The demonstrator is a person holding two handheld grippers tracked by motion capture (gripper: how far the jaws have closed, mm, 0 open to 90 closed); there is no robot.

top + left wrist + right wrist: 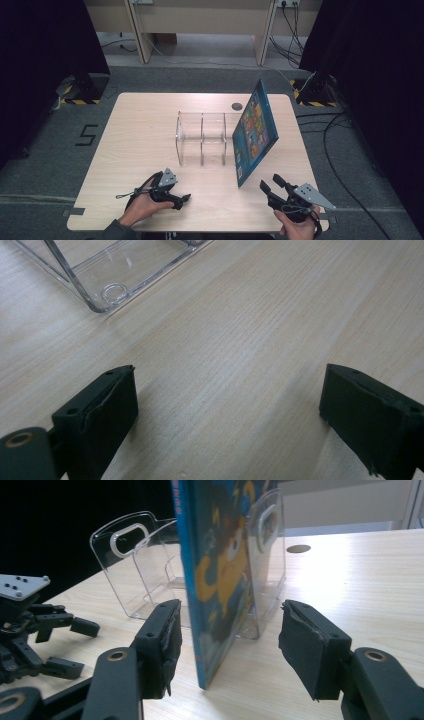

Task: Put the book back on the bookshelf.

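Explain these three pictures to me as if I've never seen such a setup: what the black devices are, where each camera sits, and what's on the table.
No robot here: a person holds a hand-operated gripper in each hand, each with two black jaws. The high view looks down on the wooden table, with the left gripper and right gripper near its front edge. The other two pictures come from cameras riding on the grippers, looking along their own jaws. On the table stands a clear plastic rack with dividers, and a blue picture book leans tilted against its right end. Both grippers are open and hold nothing. The right gripper's jaws sit either side of the book's near edge without touching it.
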